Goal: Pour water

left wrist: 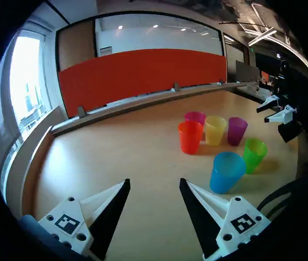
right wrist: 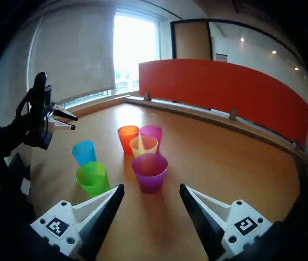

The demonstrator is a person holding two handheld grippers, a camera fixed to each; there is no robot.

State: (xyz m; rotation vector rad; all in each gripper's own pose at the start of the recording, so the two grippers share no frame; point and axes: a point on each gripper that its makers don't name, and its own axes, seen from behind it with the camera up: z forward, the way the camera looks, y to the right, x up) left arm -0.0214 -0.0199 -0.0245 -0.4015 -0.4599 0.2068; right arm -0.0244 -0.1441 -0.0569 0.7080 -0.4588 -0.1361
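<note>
6 cups stand upright in a loose bunch on the table (left wrist: 123, 148).

In the left gripper view, the orange cup (left wrist: 190, 137) is out front of the far group and the pink cup (left wrist: 195, 117) sits right behind it. The yellow cup (left wrist: 215, 129) is tucked in beside both, and the purple cup (left wrist: 236, 130) comes next along. The green cup (left wrist: 254, 154) and blue cup (left wrist: 226, 172) sit a little apart from those 4, nearer this camera, with blue the closest.

The left gripper (left wrist: 154, 182) hangs over the wood with its fingers spread wide and nothing between them. It points at bare tabletop, and the whole bunch lies off to its right. Blue and green stand between it and purple.

In the right gripper view, the right gripper (right wrist: 151, 187) is also wide open and grips nothing. Purple is dead ahead, the nearest cup, framed in the gap between the fingers. Yellow, orange and pink are packed close behind it, so purple blocks the straight line to all 3. Green sits near the tip of the finger on the left, with blue just beyond it. Farther off that way, past blue, the left gripper hovers over the table edge.

A red partition (right wrist: 223, 91) runs along the table's far side, and a bright window (right wrist: 134, 52) stands behind it.
</note>
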